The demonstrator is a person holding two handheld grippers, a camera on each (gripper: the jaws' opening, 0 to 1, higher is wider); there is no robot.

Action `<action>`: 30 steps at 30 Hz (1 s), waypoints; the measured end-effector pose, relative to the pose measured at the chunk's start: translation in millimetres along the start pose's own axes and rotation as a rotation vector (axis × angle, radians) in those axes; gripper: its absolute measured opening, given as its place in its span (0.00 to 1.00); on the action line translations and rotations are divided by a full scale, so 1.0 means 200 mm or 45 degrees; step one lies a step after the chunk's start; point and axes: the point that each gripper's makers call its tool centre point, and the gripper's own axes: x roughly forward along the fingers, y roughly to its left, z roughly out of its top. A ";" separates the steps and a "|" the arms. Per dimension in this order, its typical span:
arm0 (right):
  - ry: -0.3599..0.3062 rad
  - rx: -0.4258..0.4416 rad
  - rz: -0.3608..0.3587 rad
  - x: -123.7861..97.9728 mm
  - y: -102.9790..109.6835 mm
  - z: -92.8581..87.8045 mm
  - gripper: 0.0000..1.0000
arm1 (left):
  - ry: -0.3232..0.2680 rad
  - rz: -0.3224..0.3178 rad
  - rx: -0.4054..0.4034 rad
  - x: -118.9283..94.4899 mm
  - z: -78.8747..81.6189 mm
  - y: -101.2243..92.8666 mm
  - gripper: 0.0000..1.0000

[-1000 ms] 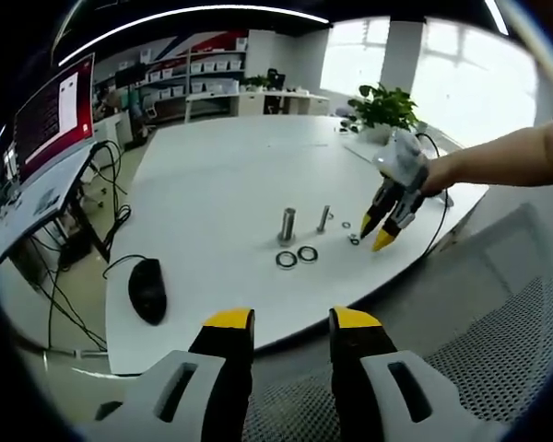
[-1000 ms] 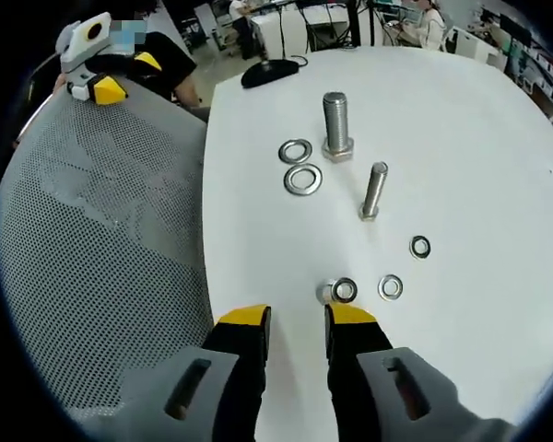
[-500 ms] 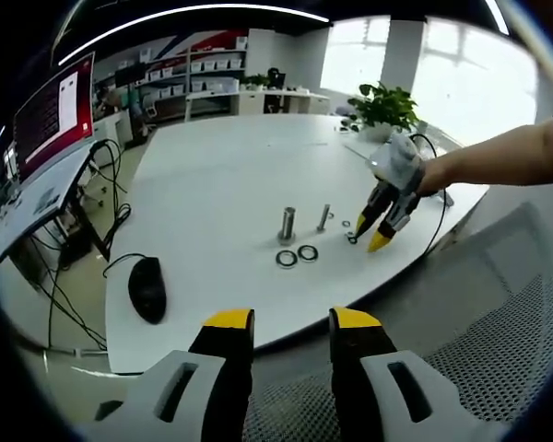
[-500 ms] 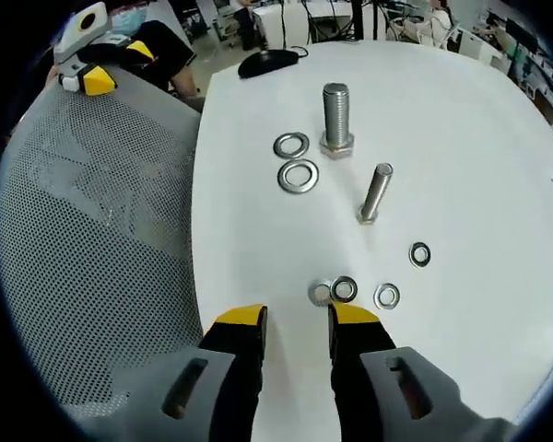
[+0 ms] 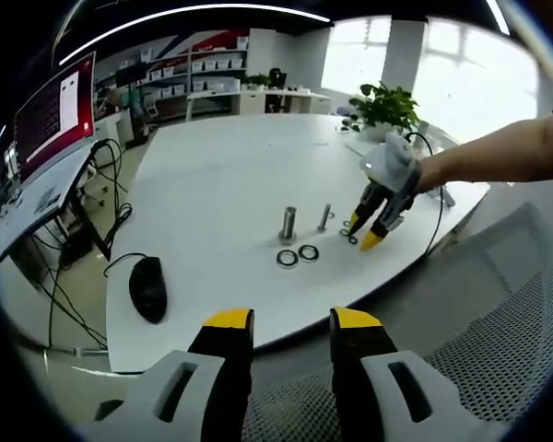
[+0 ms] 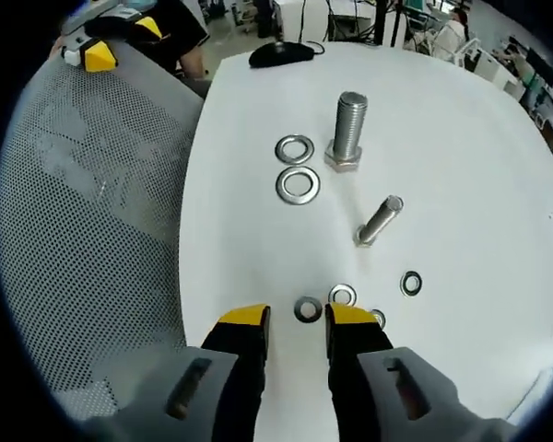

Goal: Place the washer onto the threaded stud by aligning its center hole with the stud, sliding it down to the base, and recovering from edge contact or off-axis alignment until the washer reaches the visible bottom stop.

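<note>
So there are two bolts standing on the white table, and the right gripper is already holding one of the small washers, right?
Not holding: in the right gripper view the right gripper is open, and the small washer lies on the white table between its tips. The large bolt and small bolt do stand there.

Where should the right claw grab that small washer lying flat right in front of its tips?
Probably across its outer rim, coming straight down from above. The small washer lies flat on the white table, just ahead of the open right claw, with a second washer close beside it, so pinch opposite edges and keep clear of that neighbour.
</note>
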 end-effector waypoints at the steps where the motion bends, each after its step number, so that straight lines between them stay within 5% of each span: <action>1: 0.016 -0.021 -0.014 0.00 -0.01 0.00 0.25 | 0.000 0.000 0.000 0.00 0.00 0.00 0.31; 3: 0.052 -0.097 -0.051 0.00 -0.02 -0.01 0.22 | 0.001 0.000 0.000 0.00 0.00 0.00 0.31; 30: 0.122 -0.149 -0.071 0.01 -0.02 -0.03 0.14 | 0.002 0.000 -0.002 0.00 0.00 0.00 0.32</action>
